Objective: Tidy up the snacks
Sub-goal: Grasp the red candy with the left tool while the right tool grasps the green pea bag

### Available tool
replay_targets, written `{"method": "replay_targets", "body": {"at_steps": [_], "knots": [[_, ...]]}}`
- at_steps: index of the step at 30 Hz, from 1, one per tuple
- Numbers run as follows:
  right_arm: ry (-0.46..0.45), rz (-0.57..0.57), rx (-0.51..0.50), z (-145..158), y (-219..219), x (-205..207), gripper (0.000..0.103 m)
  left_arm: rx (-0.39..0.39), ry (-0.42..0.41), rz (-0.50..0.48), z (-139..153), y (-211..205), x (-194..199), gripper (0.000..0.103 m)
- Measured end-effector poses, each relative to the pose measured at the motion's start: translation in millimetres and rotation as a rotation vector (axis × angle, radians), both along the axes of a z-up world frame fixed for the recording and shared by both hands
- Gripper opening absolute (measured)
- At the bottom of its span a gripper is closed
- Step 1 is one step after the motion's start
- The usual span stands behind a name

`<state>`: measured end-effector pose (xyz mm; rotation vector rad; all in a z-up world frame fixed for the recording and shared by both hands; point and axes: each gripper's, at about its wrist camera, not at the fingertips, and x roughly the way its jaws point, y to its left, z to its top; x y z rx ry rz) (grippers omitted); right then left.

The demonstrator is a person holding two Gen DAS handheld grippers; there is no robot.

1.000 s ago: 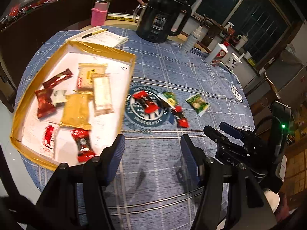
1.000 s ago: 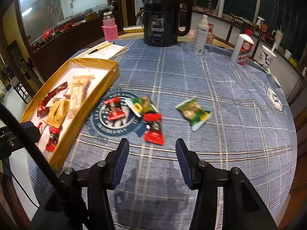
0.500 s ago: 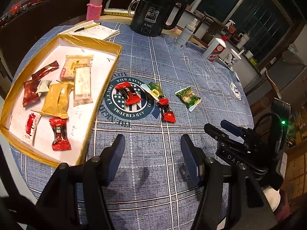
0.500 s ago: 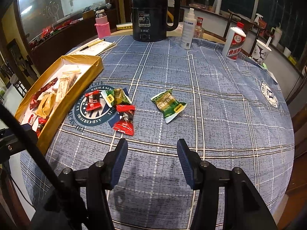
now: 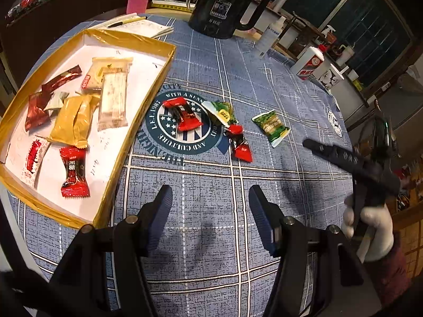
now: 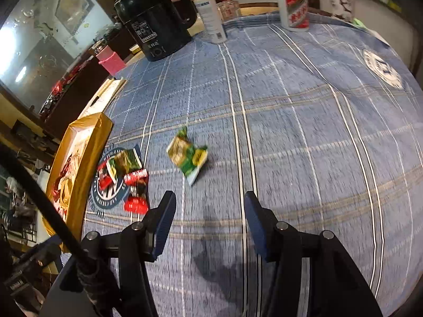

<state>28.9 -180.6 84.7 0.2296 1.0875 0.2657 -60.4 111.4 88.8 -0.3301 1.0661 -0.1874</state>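
Four loose snacks lie on my blue cloth: two red candies, a green packet between them, and a green pouch further right. On the left, the gold tray holds roughly eight wrapped snacks, though some overlap. My left gripper and right gripper both hover spread apart, holding nothing.
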Motion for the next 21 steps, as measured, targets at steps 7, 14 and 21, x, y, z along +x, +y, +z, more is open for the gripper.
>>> {"method": "replay_targets", "body": {"at_steps": [7, 14, 21], "knots": [[-0.029, 0.166, -0.167, -12.7, 46.0, 43.3, 0.053, 0.018, 0.023, -0.008, -9.5, -1.9, 1.8, 0.061], [0.016, 0.22, -0.224, -35.3, 67.0, 65.3, 0.052, 0.043, 0.011, -0.048, -12.1, -18.7, 24.2, 0.061], [0.017, 0.213, -0.169, -27.7, 58.4, 53.9, 0.017, 0.051, 0.01, -0.144, -31.0, -56.3, 63.8, 0.061]]}}
